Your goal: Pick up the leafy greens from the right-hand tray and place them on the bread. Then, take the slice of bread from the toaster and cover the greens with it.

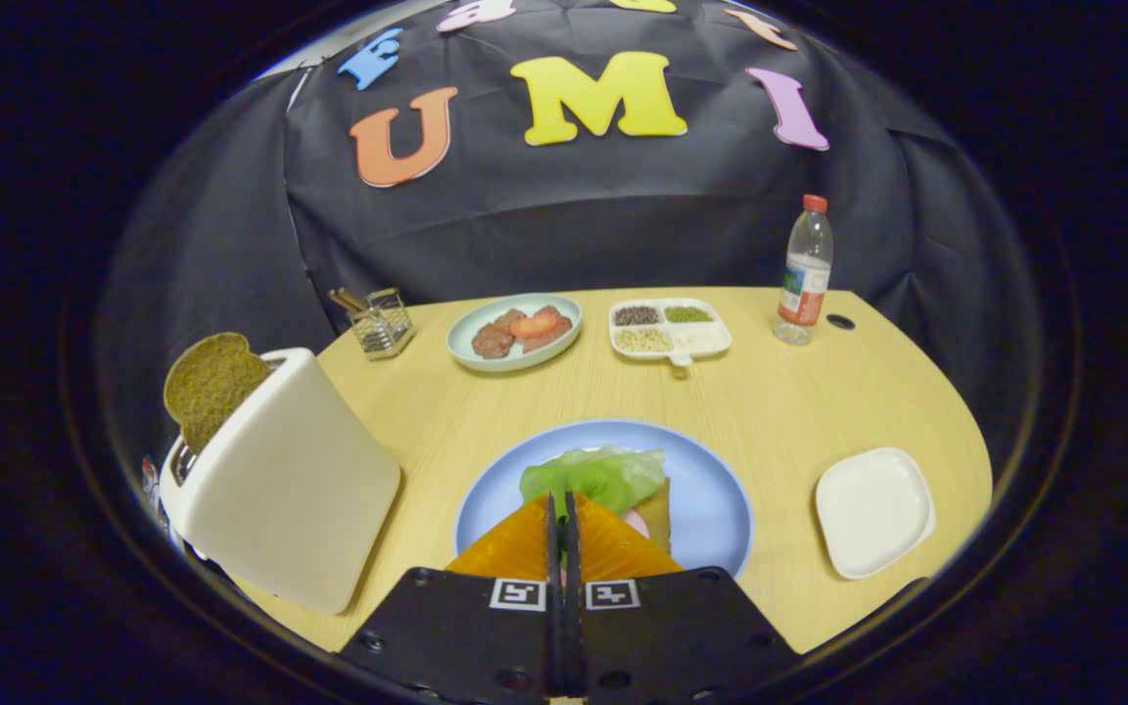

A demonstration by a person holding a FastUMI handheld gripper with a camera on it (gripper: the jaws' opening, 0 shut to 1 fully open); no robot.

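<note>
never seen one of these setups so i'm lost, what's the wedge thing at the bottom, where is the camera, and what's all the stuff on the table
The camera rides on a hand-held gripper and looks forward along its two fingers. Those are the wedge shapes at the bottom; they are closed together and hold nothing.

Just beyond the fingers, on a wooden table, a blue plate holds leafy greens lying on bread. Beside it stands a white toaster with a slice of bread sticking up from its slot. On the other side sits a white tray.

Farther back are a plate of meat and tomato, a divided dish of beans, a water bottle and a small wire holder.
</note>
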